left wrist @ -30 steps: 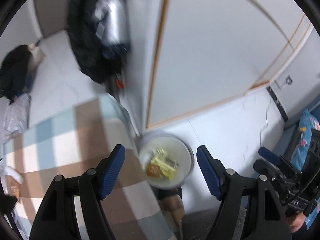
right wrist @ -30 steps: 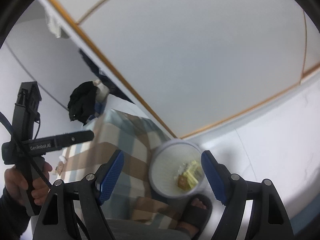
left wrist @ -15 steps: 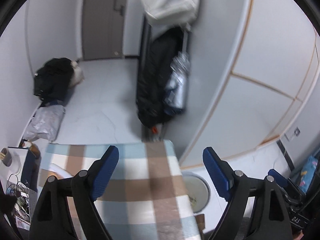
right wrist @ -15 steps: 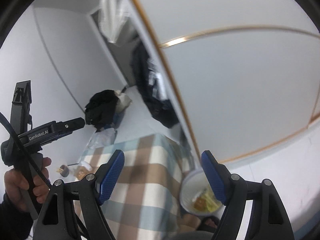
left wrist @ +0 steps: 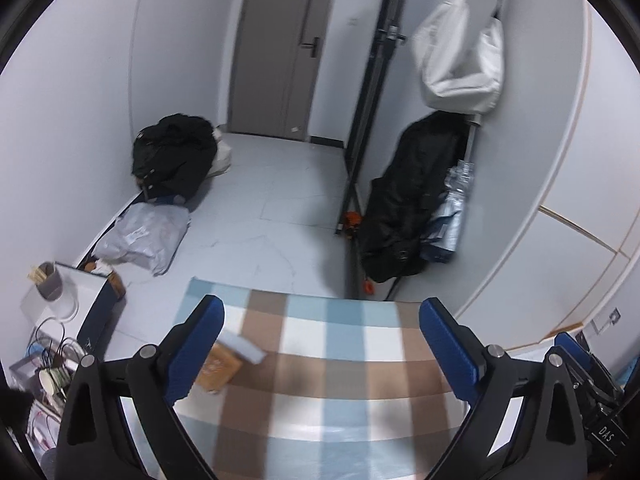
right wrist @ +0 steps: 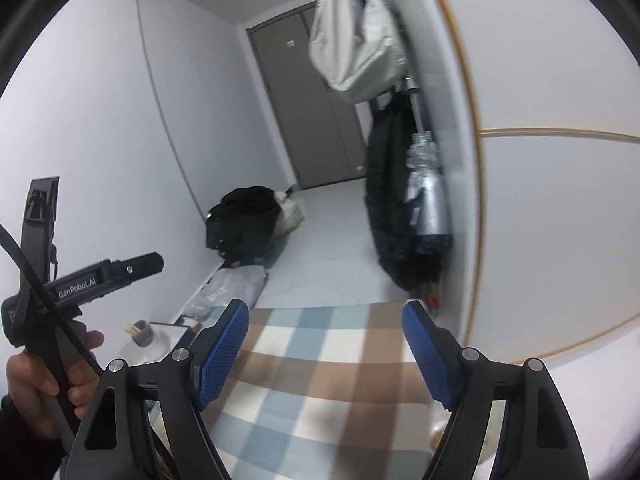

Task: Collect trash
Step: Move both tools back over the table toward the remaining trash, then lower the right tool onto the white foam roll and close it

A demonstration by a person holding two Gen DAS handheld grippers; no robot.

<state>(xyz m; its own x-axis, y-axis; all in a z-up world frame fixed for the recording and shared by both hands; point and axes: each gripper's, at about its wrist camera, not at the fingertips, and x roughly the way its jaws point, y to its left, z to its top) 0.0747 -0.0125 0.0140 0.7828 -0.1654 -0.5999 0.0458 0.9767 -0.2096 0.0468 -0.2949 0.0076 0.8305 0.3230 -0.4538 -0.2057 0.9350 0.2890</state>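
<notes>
The left gripper hangs above a checked tablecloth, its jaws opening with nothing between them. A brown wrapper lies on the cloth beside its left finger. The right gripper is spread and empty.

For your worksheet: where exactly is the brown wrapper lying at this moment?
In the left wrist view, the brown wrapper lies on the checked cloth near its left edge, just inside the left gripper's left finger and partly under a white packet.
</notes>
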